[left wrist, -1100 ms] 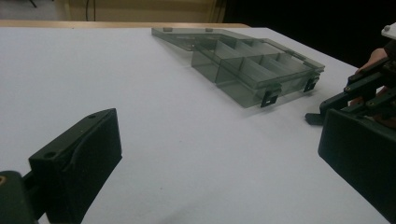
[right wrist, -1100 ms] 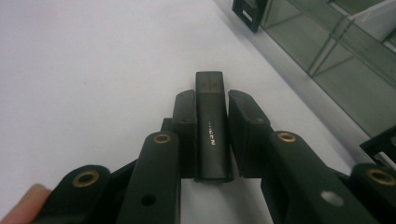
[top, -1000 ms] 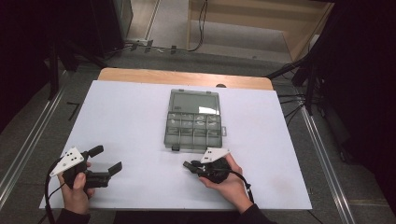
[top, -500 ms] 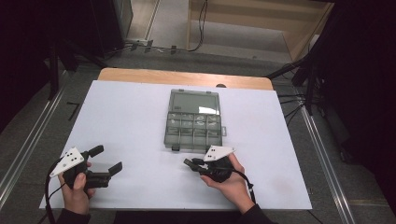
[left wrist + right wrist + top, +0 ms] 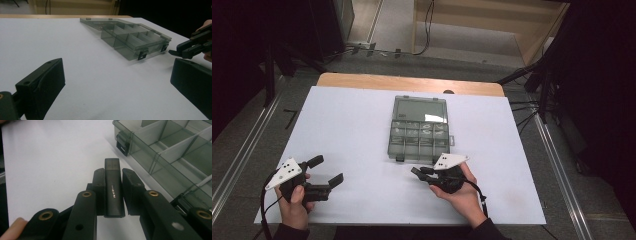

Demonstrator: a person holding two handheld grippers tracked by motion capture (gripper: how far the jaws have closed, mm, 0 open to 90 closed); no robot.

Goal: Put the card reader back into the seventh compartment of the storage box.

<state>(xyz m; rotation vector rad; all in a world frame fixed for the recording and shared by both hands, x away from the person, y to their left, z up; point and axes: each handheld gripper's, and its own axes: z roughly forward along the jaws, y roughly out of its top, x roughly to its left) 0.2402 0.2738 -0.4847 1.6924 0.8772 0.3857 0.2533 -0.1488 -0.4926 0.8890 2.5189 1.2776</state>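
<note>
The right gripper [image 5: 419, 172] has its jaws clamped on a small black rectangular stick [image 5: 113, 187], just beside the near edge of the smoky clear plastic compartment box [image 5: 419, 131], which sits mid-worktop. The left gripper [image 5: 328, 172] rests near the white worktop's [image 5: 352, 120] front-left edge, jaws wide and empty, with bare surface around it.

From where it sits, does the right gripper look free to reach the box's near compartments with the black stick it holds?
Probably yes. The right gripper, shut on the black stick, sits just off the box's near edge. The box lies open, and bare table lies between.
</note>
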